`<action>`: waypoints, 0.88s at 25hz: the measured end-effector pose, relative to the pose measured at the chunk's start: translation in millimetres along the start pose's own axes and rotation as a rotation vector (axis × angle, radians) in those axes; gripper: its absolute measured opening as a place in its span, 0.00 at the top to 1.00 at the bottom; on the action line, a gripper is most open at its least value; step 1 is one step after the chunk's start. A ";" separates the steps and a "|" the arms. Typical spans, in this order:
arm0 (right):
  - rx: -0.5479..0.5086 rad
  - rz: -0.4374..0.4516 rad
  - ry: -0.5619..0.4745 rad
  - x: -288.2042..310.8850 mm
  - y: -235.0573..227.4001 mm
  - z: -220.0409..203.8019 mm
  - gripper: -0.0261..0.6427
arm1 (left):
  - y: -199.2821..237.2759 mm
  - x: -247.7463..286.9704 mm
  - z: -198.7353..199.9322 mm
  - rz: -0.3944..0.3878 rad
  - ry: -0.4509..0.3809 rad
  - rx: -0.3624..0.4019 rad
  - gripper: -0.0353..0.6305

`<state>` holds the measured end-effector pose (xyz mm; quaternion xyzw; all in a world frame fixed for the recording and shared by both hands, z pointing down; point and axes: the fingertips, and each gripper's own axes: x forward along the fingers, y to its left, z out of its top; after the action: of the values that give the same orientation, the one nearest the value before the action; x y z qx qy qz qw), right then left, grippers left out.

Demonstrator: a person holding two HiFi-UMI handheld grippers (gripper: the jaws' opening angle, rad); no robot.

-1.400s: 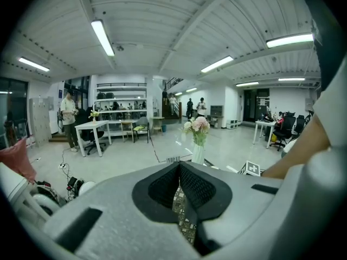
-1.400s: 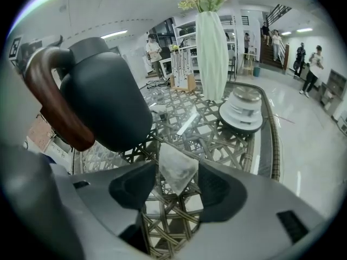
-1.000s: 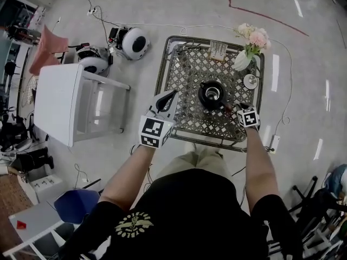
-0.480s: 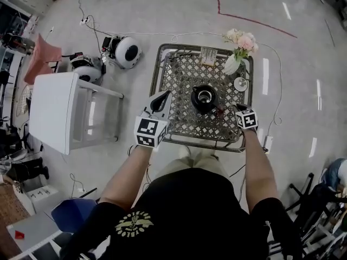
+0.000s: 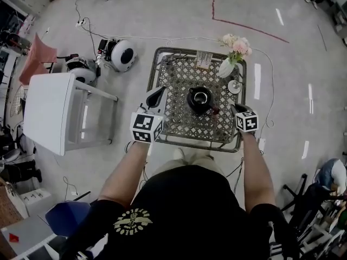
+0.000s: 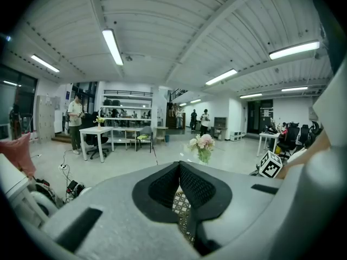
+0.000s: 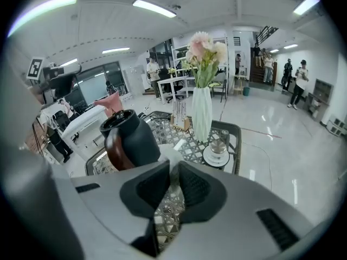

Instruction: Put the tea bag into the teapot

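The right gripper view shows the right gripper (image 7: 174, 167) pinching the tea bag (image 7: 171, 153) — a white scrap stands just above the pad tips, and a pale strip of it runs down between them. How much of the bag lies lower between the pads is hidden, and I cannot make out a string or tag. Beyond the jaws and to their left stands the teapot (image 7: 132, 140), apart from the bag. It is upright with its brown handle (image 7: 115, 150) turned toward the camera, and the gripper's grey body cuts off its foot.

From the head view the bag is too small to tell. That view places the right gripper (image 5: 234, 109) over the near right corner of the lattice tabletop (image 5: 179, 85). The teapot (image 5: 200, 99) is about the middle, its open mouth facing up. The left gripper (image 5: 158, 93) hangs at the left edge.

In the left gripper view the left gripper (image 6: 179, 167) has its pads pressed together at the tips with nothing between them; only lattice shows through the slit below. Over its jaws that view shows just the flowers and the right gripper's marker cube (image 6: 269, 164), not the pot.

Farther off, a cup on a saucer (image 5: 234, 86) sits by the right edge, a white vase of pink flowers (image 5: 226, 67) stands at the far right corner, and a small card stand (image 5: 204, 60) is on the far edge.
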<state>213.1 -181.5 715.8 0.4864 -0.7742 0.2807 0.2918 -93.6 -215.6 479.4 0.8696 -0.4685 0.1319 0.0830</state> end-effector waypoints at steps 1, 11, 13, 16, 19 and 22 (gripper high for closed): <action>-0.003 -0.003 -0.016 -5.6 1.1 6.9 0.88 | 2.1 -1.0 1.5 0.007 0.002 -0.002 0.93; -0.054 0.012 -0.213 -69.9 32.5 85.9 0.89 | 9.0 -20.3 23.3 0.003 -0.046 0.002 0.93; -0.056 0.013 -0.253 -82.9 37.8 103.2 0.89 | 10.1 -24.6 26.6 0.001 -0.058 0.002 0.93; -0.037 0.018 -0.303 -101.2 41.6 123.9 0.89 | 13.0 -27.6 26.8 0.004 -0.067 0.001 0.93; -0.026 0.021 -0.330 -112.0 47.3 138.7 0.89 | 16.4 -26.6 26.8 0.009 -0.069 -0.011 0.93; -0.026 0.030 -0.347 -116.9 55.0 148.5 0.89 | 14.8 -24.8 31.6 0.004 -0.075 -0.004 0.93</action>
<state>177.8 -199.1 523.0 0.5123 -0.8236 0.1868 0.1560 -114.3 -212.4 442.0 0.8728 -0.4735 0.0982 0.0668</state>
